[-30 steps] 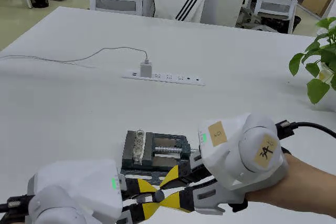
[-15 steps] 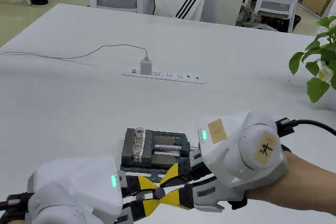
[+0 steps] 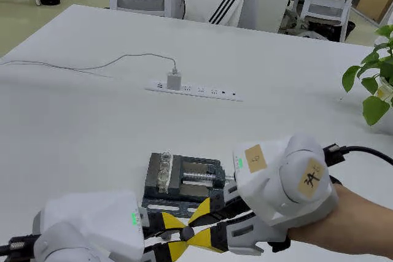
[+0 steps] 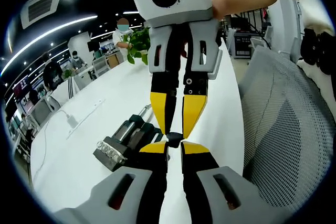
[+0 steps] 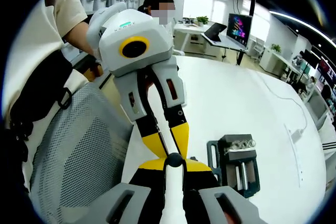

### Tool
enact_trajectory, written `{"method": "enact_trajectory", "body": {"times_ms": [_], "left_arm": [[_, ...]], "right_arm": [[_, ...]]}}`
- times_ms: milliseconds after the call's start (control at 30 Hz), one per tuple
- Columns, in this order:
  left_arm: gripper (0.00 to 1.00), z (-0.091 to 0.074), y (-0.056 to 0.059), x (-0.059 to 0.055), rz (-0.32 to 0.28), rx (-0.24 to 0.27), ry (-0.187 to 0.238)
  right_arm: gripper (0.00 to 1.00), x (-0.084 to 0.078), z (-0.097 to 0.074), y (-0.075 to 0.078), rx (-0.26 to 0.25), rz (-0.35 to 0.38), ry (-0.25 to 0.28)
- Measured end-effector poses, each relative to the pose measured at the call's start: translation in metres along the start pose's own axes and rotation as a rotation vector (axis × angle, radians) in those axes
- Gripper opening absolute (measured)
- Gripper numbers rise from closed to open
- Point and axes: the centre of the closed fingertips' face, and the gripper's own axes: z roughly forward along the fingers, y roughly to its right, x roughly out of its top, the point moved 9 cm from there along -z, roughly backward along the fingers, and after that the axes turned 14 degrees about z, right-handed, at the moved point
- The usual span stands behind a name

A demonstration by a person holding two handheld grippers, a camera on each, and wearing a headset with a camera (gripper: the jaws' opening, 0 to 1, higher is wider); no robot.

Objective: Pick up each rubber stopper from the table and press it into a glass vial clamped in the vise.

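Dark stopper pinched where left gripper and right gripper tips meet, both nearly closed; holder cannot be told. Rubber judged soft, grippy: best held by top

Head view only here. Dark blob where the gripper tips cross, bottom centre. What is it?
Observer: Right gripper view shows a small round dark stopper where the right gripper tips meet the left gripper tips.
Operator: Who holds it?
Observer: Cannot tell; left gripper view has all four tips crowded round it.
Operator: Vials plugged?
Observer: Right gripper view looks into the vials in the vise; mouths look open.
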Motion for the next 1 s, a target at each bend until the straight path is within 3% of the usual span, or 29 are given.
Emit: {"method": "enact_trajectory", "body": {"times_ms": [267, 467, 600, 733, 867, 1000], "left_arm": [[0.22, -0.007, 0.004, -0.02, -0.169, 0.086, -0.008], [0.42, -0.015, 0.0, -0.036, -0.25, 0.172, -0.033], [0.61, -0.021, -0.005, -0.044, -0.303, 0.223, -0.022], [0.85, -0.024, -0.011, -0.052, -0.332, 0.273, -0.035], [0.94, -0.03, -0.016, -0.057, -0.35, 0.293, -0.034], [0.99, -0.031, -0.017, -0.059, -0.364, 0.278, -0.03]], "right_arm": [[0.07, -0.003, 0.001, 0.018, -0.018, 0.02, -0.022], [0.07, -0.001, 0.001, 0.031, -0.022, 0.014, -0.045], [0.07, 0.006, 0.002, 0.045, -0.026, -0.008, -0.066], [0.07, 0.013, 0.004, 0.059, -0.024, -0.035, -0.098], [0.07, 0.024, 0.005, 0.074, -0.023, -0.069, -0.126], [0.06, 0.036, 0.007, 0.09, -0.037, -0.16, -0.177]]}}
